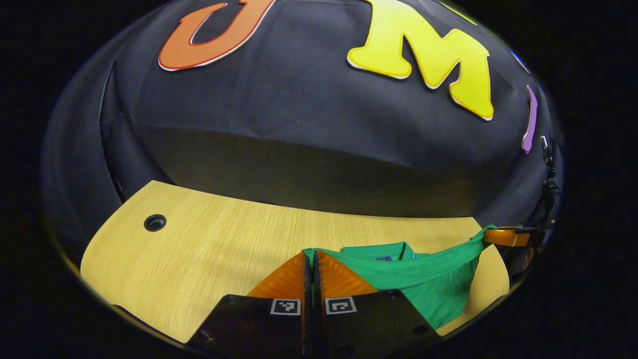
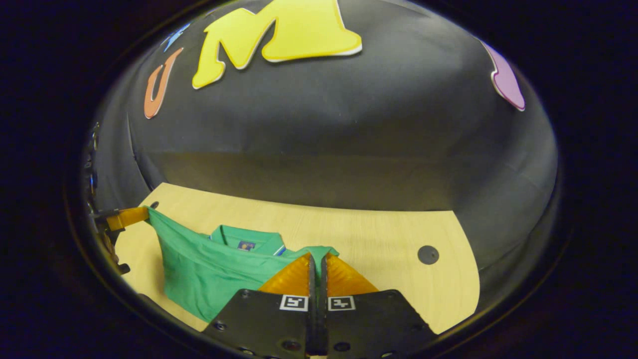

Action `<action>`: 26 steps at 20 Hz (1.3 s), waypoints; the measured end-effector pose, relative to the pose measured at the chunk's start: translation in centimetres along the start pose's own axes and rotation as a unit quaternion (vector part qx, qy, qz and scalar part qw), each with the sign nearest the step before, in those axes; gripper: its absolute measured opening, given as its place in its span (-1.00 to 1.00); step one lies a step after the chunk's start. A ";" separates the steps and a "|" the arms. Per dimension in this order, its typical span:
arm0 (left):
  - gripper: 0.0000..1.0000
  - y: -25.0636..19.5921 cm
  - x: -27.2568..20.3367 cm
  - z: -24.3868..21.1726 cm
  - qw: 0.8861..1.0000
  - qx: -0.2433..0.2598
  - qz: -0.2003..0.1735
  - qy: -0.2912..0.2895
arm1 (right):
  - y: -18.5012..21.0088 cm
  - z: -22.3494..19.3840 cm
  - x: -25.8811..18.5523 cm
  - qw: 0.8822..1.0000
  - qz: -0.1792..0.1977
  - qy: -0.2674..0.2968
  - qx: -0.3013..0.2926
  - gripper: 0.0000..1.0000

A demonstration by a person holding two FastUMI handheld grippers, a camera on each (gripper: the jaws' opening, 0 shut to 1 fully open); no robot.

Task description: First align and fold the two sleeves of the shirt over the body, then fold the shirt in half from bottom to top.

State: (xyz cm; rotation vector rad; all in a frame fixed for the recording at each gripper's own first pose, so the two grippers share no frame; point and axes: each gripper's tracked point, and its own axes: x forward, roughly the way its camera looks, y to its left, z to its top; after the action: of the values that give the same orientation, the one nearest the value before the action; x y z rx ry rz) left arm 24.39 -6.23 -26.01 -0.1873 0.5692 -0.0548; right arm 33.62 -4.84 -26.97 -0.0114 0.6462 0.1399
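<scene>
A: Item one, the shirt (image 1: 428, 279). Location?

B: Green, collared. It lies on the wooden table (image 1: 209, 249), near edge, with the collar (image 2: 246, 239) toward the far side. One edge is lifted off the surface and stretched taut between the two grippers.

A: Item two, left gripper (image 1: 310, 259). Condition?

B: Fingers clenched together, a fold of green cloth pinched between the tips. In the right gripper view the same tool appears at far left, with the fabric pulled to a point at its tip.

A: Item three, right gripper (image 2: 317, 262).

B: Likewise clamped on the shirt's edge; the cloth peaks right at the closed tips. In the left gripper view it sits at far right, the hem drawn out toward it.

A: Handling notes?

B: Judged light, soft and limp: it sags in a curve between the two holds and drapes below. Not fragile, little risk of slipping under a firm pinch. Best taken at corners or hem, as here, and kept taut so the fold lands flat.

A: Containers?

B: None listed. The table carries two round cable holes (image 1: 155, 222), one by each far corner; what is in them cannot be made out.

A: Stage?

B: Probably the bottom-to-top fold, hem raised toward the collar.
</scene>
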 end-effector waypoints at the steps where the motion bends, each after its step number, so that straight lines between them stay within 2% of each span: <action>1: -0.89 0.3 0.7 -0.6 1.000 0.000 0.005 0.005 | -0.3 -0.4 0.7 1.000 -0.001 0.006 0.002 -1.00; 4: -0.87 1.8 2.9 -2.6 0.999 0.021 0.039 0.027 | -0.7 -2.1 3.1 1.000 -0.015 0.024 0.012 -0.99; 5: -0.86 2.2 3.3 -3.5 0.998 0.029 0.045 0.040 | -0.8 -3.1 3.7 0.999 -0.020 0.036 0.015 -0.92; 6: -0.80 2.0 3.7 -4.2 0.998 0.025 0.038 0.048 | -0.8 -4.0 4.3 0.999 -0.021 0.046 0.016 -0.91; 7: -0.76 1.6 3.7 -4.7 0.998 0.016 0.027 0.056 | -0.6 -4.8 4.4 0.998 -0.023 0.053 0.013 -0.80; 8: -0.17 1.4 4.0 -5.2 0.997 0.016 0.027 0.065 | -0.4 -5.3 4.4 0.998 -0.021 0.056 0.008 -0.77; 10: 1.00 2.2 3.6 -5.2 0.996 0.034 0.049 0.064 | -0.1 -5.7 4.1 0.999 -0.022 0.048 0.002 -0.07; 13: 1.00 1.6 2.4 -3.6 0.997 0.035 0.042 0.050 | 0.2 -4.8 2.2 0.999 -0.037 0.023 0.003 0.97; 17: 1.00 0.8 -1.3 -0.2 0.998 0.042 0.048 0.010 | 0.7 -2.2 -2.1 0.998 -0.051 -0.025 -0.010 0.96; 19: 1.00 0.3 -4.0 2.1 0.996 0.069 0.054 -0.011 | 0.9 -0.6 -5.3 0.997 -0.057 -0.053 -0.012 0.96; 22: 1.00 -2.0 -9.4 6.3 0.994 0.072 0.047 -0.067 | 1.7 1.6 -10.8 0.994 -0.057 -0.095 -0.007 0.92; 26: 1.00 -5.0 -17.4 9.2 0.988 0.077 0.051 -0.123 | 3.2 3.4 -19.2 0.986 -0.055 -0.155 0.003 0.92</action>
State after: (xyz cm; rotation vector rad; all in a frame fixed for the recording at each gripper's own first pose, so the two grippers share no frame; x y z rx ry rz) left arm 14.70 -7.80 -8.18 -0.0140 0.3268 0.0244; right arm 20.04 -3.91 -12.59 -0.0200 0.3346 0.0313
